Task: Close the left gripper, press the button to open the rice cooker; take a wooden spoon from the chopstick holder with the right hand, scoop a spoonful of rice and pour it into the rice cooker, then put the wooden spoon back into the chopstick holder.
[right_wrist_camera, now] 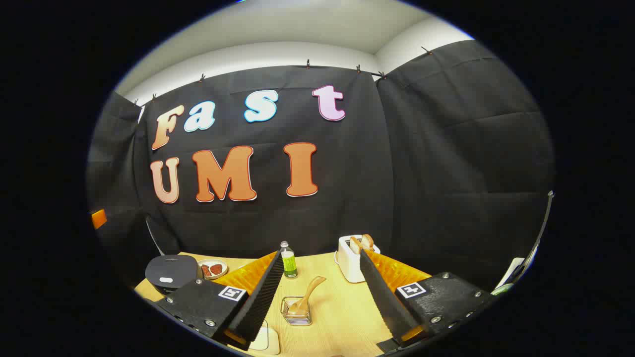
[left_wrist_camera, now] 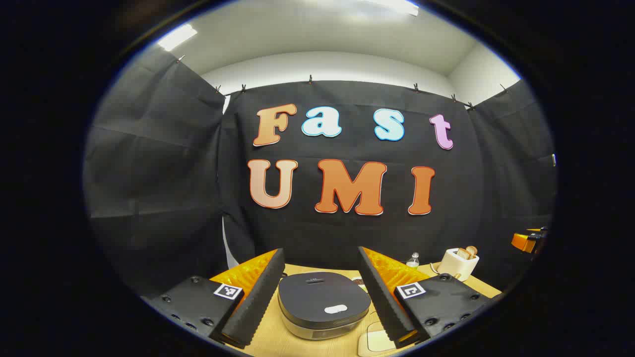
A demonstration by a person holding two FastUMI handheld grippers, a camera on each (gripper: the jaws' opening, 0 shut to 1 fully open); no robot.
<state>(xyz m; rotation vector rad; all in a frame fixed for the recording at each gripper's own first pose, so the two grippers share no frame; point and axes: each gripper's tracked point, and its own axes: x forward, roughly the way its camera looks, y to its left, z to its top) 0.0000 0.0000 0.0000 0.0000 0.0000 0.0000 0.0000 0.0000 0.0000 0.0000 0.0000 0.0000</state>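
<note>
Left gripper view first: my left gripper (left_wrist_camera: pixel 321 292) has its fingers spread wide, nothing between them, and the rice cooker (left_wrist_camera: pixel 323 305) sits dead ahead and below, framed right in the gap. Lid's down. The pale button (left_wrist_camera: pixel 336 309) is on the near part of the lid, a touch right of center, so I'd say I need to pinch the fingers together first, then come straight down and forward onto it. There's a white pad (left_wrist_camera: pixel 375 341) on the counter (left_wrist_camera: pixel 278 342) just right of the cooker.

Right gripper view: my right gripper (right_wrist_camera: pixel 322 297) is also spread and empty. The wooden spoon (right_wrist_camera: pixel 306 297) stands in a small clear holder (right_wrist_camera: pixel 296 311) straight ahead between the fingers, handle leaning up and to the right. A bottle (right_wrist_camera: pixel 288 260) and a white toaster (right_wrist_camera: pixel 351 258) sit further back, apart from the spoon, so there's open counter around it. The cooker is far off left.
</note>
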